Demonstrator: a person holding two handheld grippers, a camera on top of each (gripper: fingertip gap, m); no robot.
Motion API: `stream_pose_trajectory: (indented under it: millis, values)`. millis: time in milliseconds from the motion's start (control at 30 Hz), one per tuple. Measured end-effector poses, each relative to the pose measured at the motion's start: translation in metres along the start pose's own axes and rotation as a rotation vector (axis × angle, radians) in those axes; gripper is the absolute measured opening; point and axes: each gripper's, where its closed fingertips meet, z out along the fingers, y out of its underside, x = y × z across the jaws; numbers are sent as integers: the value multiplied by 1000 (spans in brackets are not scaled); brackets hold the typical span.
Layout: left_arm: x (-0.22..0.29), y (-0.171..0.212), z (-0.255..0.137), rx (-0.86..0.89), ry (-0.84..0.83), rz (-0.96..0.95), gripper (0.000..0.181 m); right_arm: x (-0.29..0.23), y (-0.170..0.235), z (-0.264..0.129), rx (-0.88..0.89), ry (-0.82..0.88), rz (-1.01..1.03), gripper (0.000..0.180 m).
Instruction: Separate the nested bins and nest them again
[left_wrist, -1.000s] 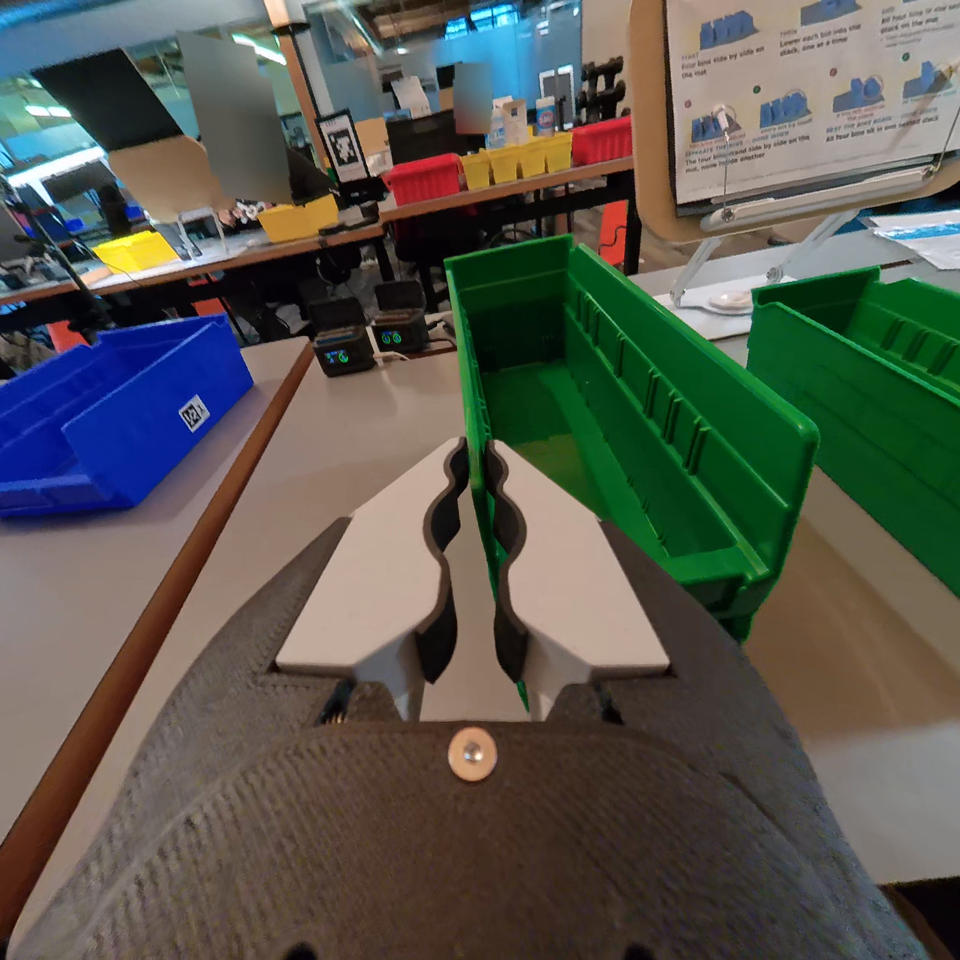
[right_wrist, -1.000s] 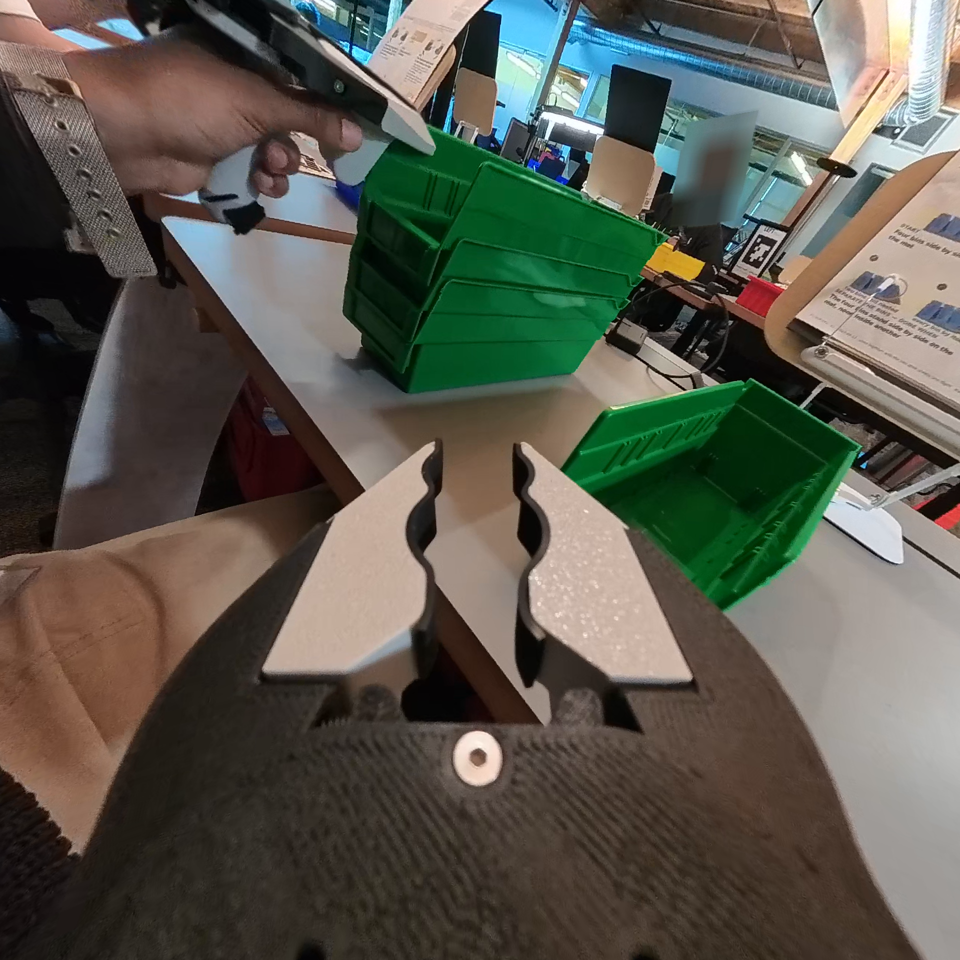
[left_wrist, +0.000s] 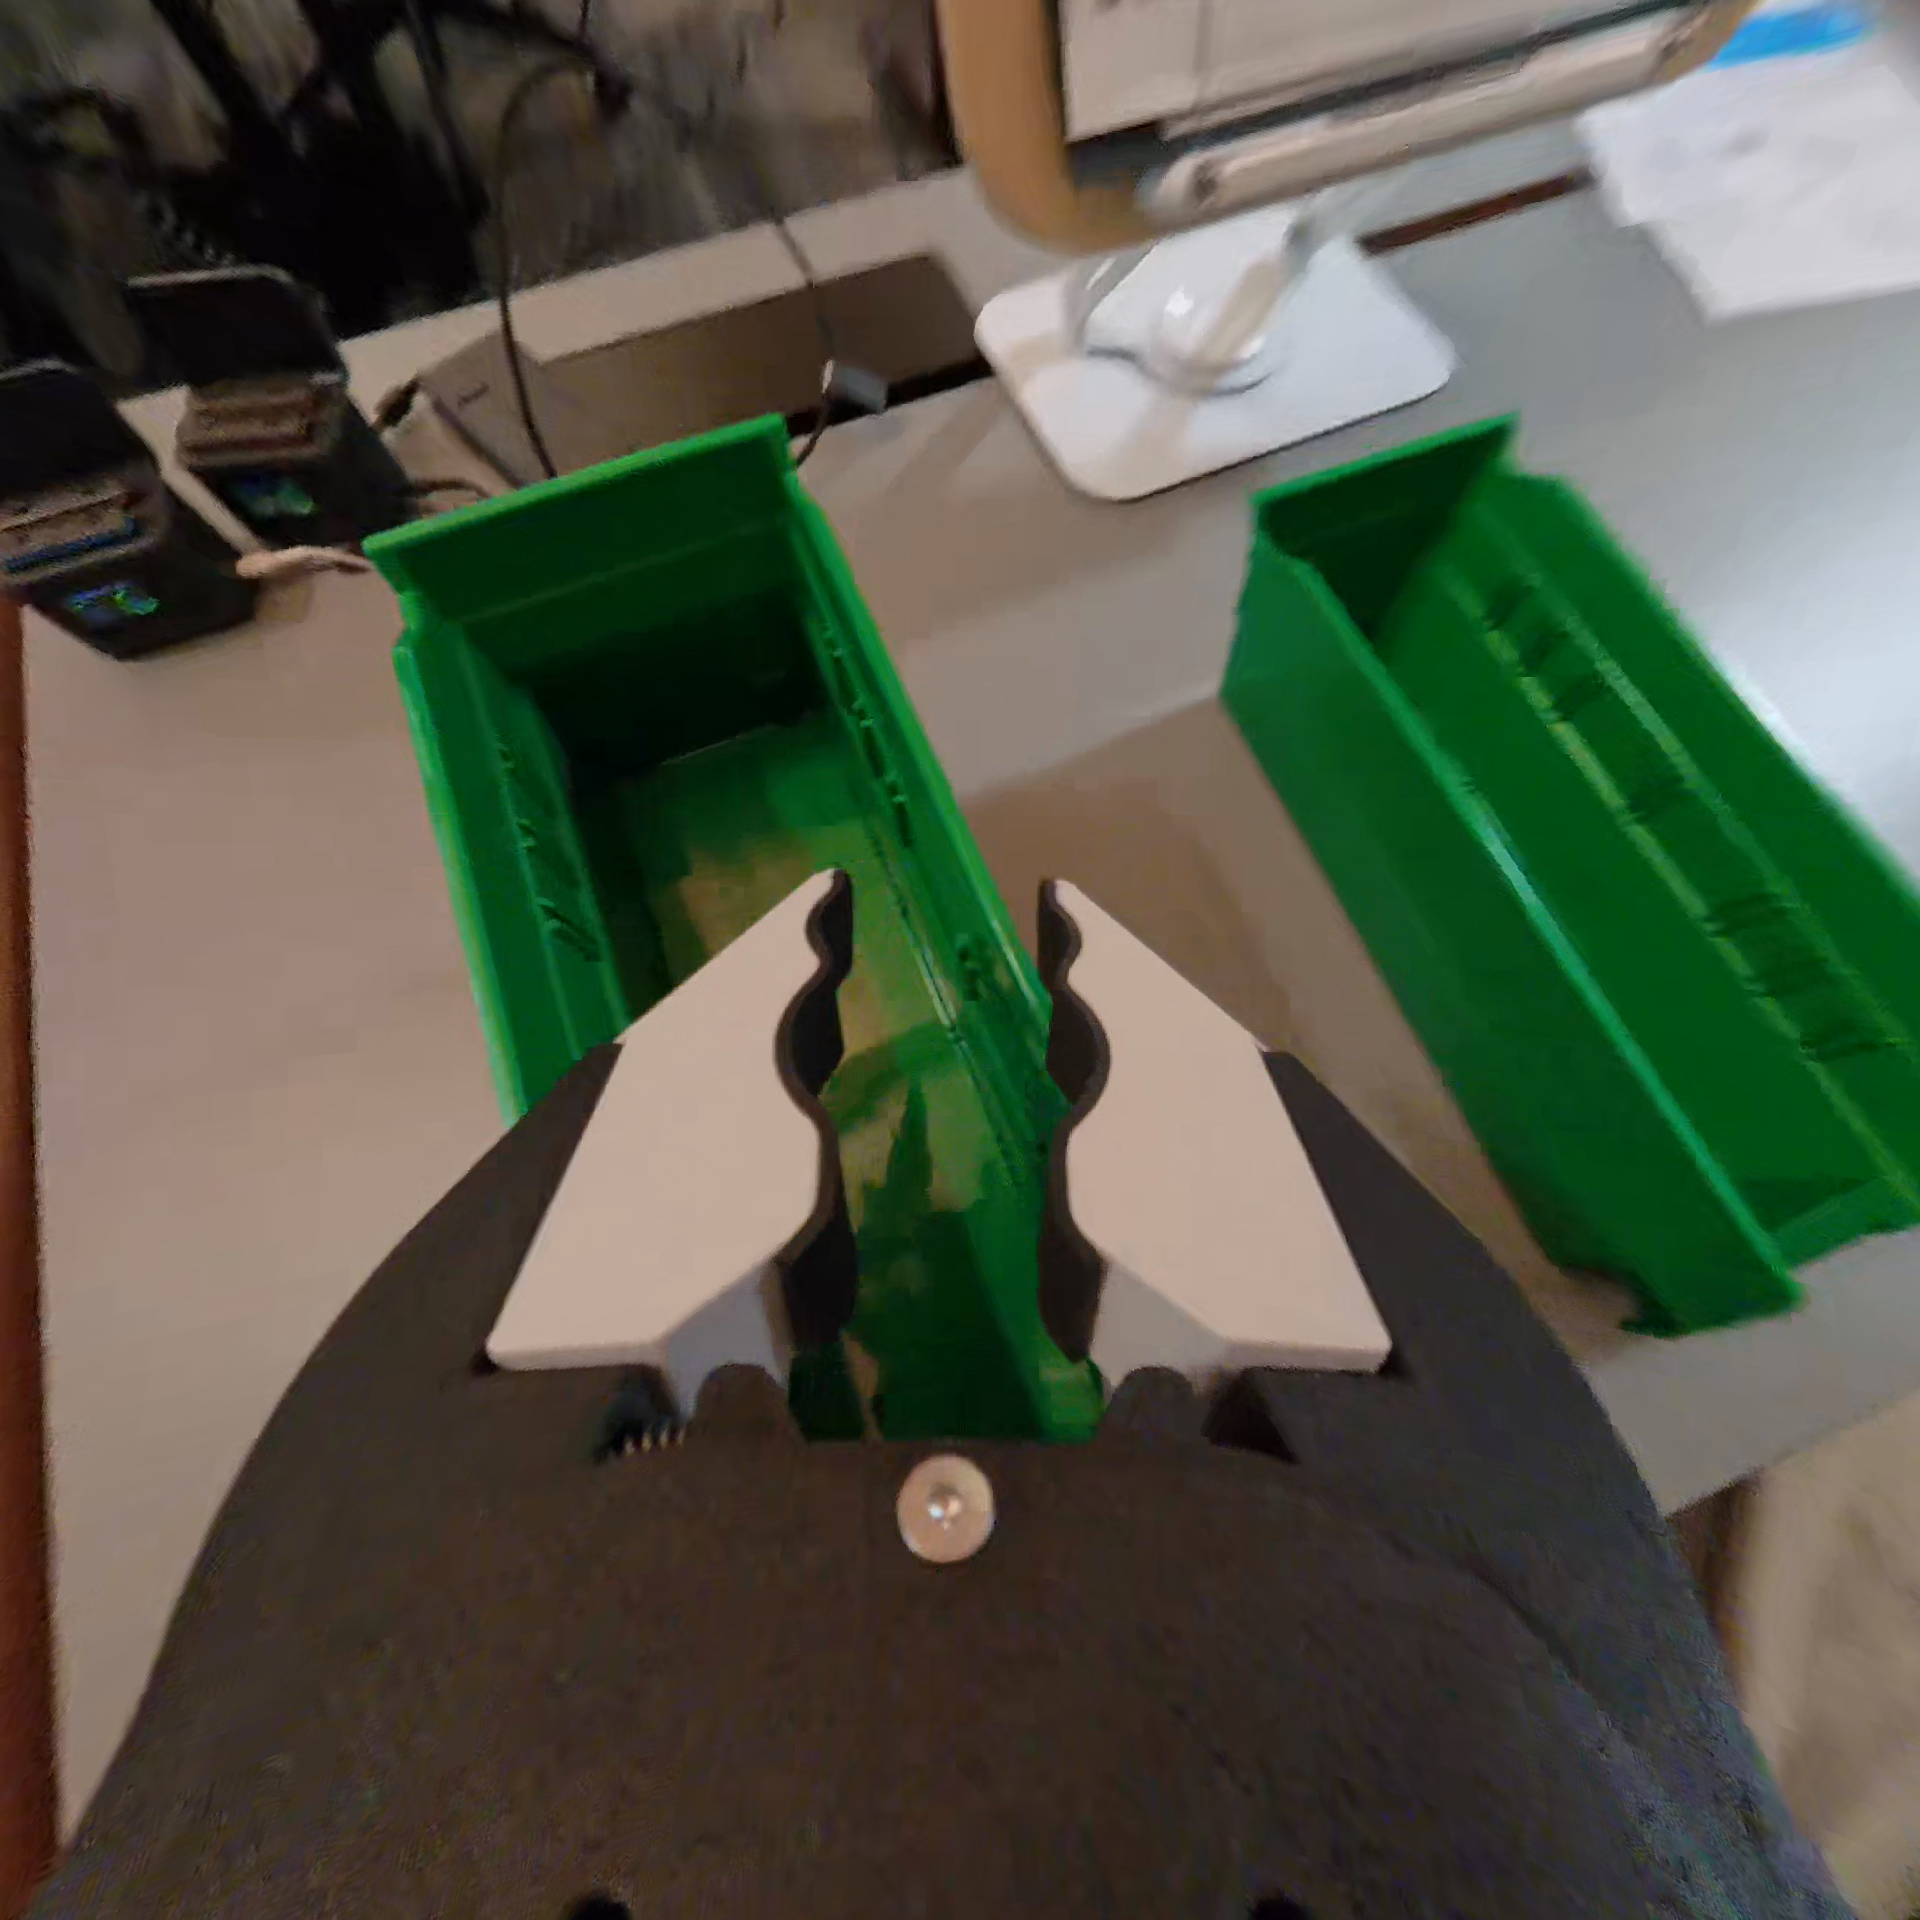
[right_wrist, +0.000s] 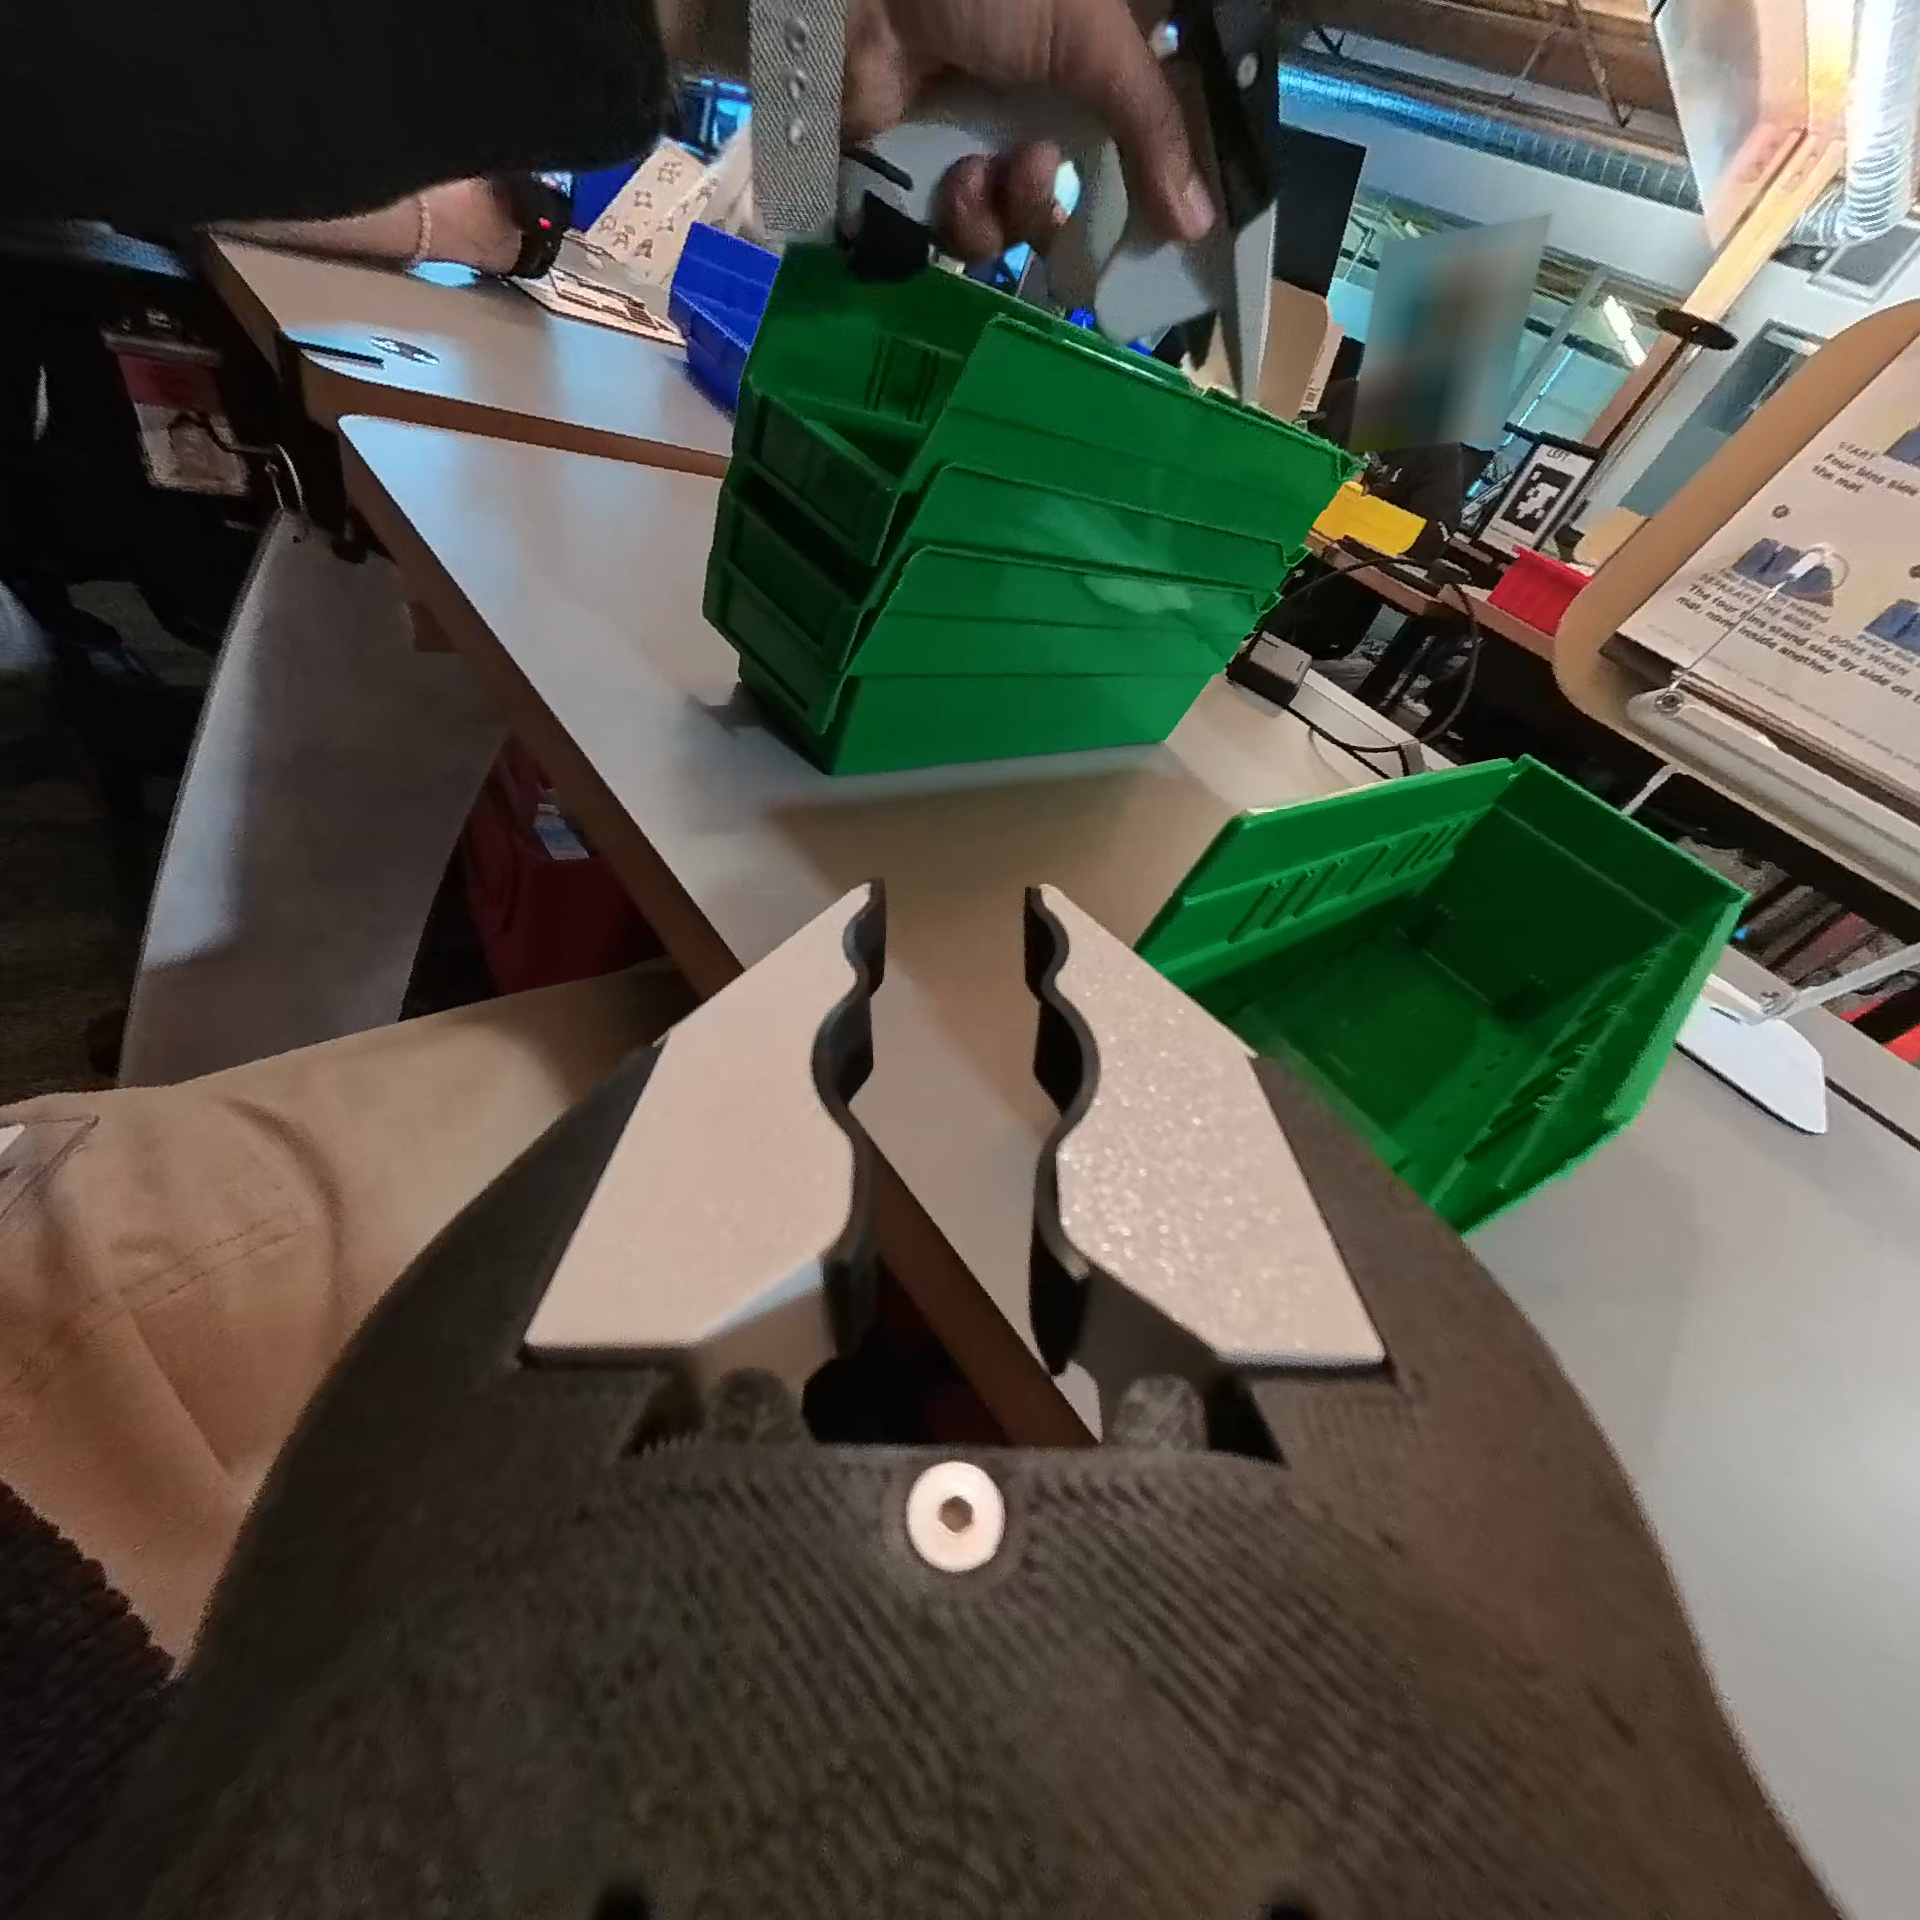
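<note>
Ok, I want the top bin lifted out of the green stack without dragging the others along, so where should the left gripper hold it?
Probably the top bin by its right long wall, coming down from above: that wall is a thin upright edge that fits between two fingers, and the open left gripper straddles it now.

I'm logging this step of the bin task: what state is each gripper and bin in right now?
Left gripper: open, fingers either side of the top bin wall.
Right gripper: open, empty, above the table edge.
Stack of green bins: nested, on the table.
Top bin: empty, in the stack.
Separate green bin: alone on the table, empty.
</note>
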Motion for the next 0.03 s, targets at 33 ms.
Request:
stream_pose_trajectory:
  millis: [33]
  values:
    - [-6, 1, 7, -29, -22, 7, 35, 1, 0, 0, 2, -2, 9, 26]
